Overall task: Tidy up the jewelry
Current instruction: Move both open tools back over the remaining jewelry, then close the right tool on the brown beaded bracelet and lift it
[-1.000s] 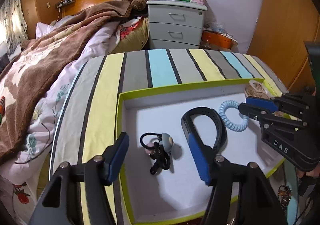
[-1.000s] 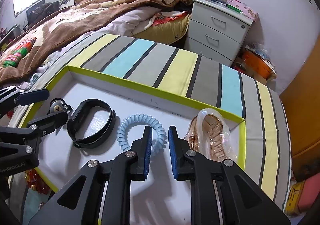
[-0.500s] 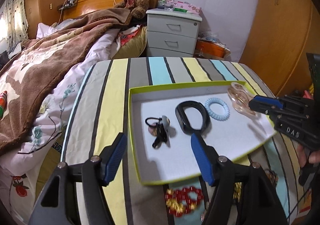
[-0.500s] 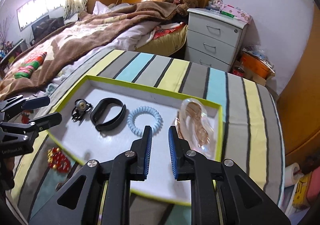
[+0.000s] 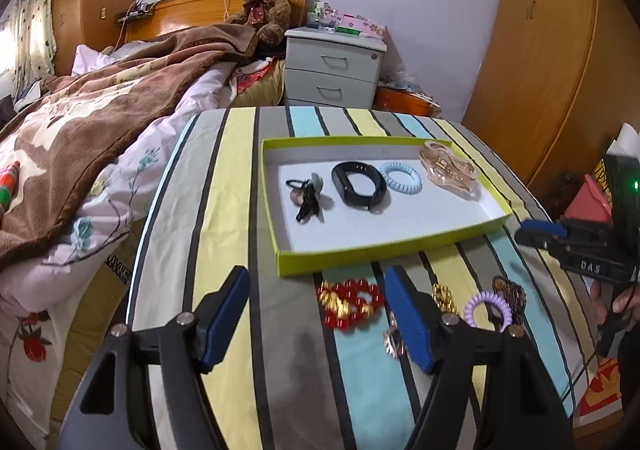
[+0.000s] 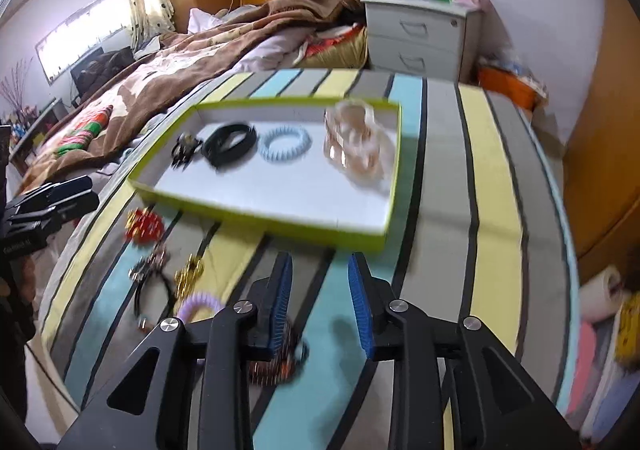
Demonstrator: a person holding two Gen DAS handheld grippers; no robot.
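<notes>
Entry, nearest first.

1. Left gripper: jaws spread and opening, nothing between them, held above the striped desk and angled down.
2. Right gripper: jaws narrowly parted and opening, empty; a dark beaded piece lay just below and left of its left finger.
3. Loose jewelry on the desk, short of the tray:
- red-and-gold bracelet, directly ahead of the left gripper, between its fingertips in the left wrist view, lying flat with its long axis across the gripper;
- gold piece and purple coil tie, beyond the left gripper's right finger;
- small brooch-like item, too blurred to name.
4. Green-rimmed tray, farther off, holding 4 pieces in a row: black hair tie with charm, black band, blue coil tie, clear clip.

Judgement: the left gripper was nearer the red bracelet, the right nearer the purple coil tie and the beaded piece. Either pick needed a short descent, then a carry forward over the near rim.
</notes>
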